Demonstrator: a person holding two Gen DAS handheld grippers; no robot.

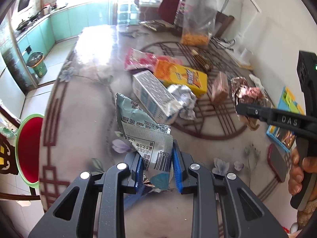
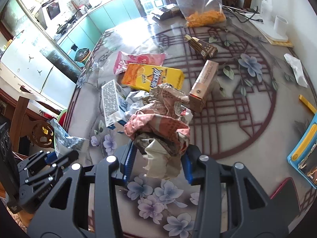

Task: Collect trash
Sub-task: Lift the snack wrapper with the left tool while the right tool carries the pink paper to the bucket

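While clear bag [image 2: 200,2] w/ orange snacks stands, both grippers clamp wrappers.

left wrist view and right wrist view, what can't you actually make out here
- Left wrist: silver wrapper text blurred; lower end hidden between left gripper pads.
- Left wrist: red bin partly hidden behind the table edge.
- Right wrist: crumpled wrapper hides the clutter behind it.

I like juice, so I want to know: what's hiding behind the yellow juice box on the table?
Behind the yellow juice box lies a pink wrapper, partly covered by it. In front, crumpled foil and a white carton touch it. Anything under the box is hidden.
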